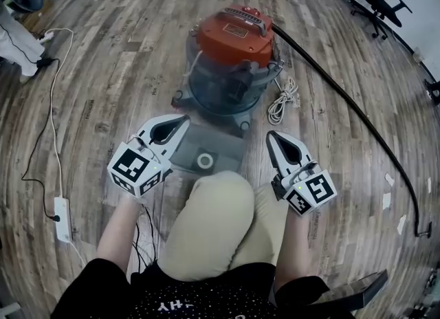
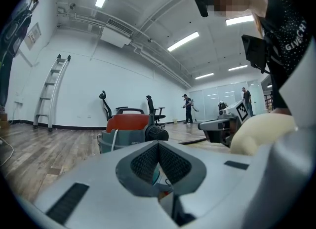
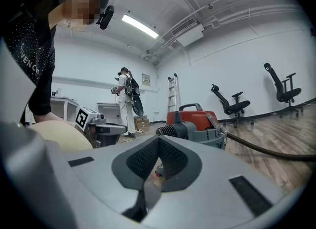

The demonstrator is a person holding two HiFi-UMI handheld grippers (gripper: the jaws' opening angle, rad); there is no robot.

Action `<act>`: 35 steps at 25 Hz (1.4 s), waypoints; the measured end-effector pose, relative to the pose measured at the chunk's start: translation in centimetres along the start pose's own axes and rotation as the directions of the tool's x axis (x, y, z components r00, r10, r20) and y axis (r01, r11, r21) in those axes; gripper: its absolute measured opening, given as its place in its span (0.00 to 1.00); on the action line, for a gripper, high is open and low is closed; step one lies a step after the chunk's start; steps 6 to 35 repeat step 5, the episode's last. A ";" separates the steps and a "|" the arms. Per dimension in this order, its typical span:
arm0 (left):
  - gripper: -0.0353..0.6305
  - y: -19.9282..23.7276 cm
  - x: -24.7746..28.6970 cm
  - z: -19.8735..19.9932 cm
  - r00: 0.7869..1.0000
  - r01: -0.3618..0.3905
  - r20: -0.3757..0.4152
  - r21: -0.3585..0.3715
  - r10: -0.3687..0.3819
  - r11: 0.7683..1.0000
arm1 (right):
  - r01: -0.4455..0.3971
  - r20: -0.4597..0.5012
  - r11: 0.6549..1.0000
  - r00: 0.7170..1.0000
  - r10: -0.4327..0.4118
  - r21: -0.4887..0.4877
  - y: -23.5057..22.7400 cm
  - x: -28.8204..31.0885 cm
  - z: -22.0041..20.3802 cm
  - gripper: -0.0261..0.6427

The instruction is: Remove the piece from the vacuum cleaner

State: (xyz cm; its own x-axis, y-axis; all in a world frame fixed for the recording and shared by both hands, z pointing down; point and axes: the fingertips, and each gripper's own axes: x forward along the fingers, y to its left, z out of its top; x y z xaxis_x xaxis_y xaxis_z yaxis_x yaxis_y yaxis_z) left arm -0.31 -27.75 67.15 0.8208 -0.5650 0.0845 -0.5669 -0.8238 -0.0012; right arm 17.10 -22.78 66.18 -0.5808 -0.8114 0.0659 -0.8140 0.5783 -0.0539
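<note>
Left gripper and right gripper, fingers clenched empty, are flanking the flat grey plate before the red-lidded vacuum cleaner; grasping likely needs opening

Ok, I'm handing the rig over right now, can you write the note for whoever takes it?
Left gripper: shut, empty, over the left edge of the flat grey plastic piece with a round port.
Right gripper: shut, empty, just right of that piece.
Things: the orange-lidded vacuum cleaner with a translucent drum stands on the wooden floor; the piece lies flat at its front base.
Done: nothing gripped; whether the piece is already detached cannot be told.
Left: probably open a gripper, take the piece, draw it clear.
</note>
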 end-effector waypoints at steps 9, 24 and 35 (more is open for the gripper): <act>0.07 0.1 0.1 -0.6 1.000 0.000 -0.016 -0.010 0.000 1.000 | 0.004 -0.005 1.000 1.000 -0.004 0.014 -0.3 0.1 -0.6 0.06; 0.07 0.1 0.1 -0.6 1.000 0.000 -0.016 -0.010 0.000 1.000 | 0.004 -0.005 1.000 1.000 -0.004 0.014 -0.3 0.1 -0.6 0.06; 0.07 0.1 0.1 -0.6 1.000 0.000 -0.016 -0.010 0.000 1.000 | 0.004 -0.005 1.000 1.000 -0.004 0.014 -0.3 0.1 -0.6 0.06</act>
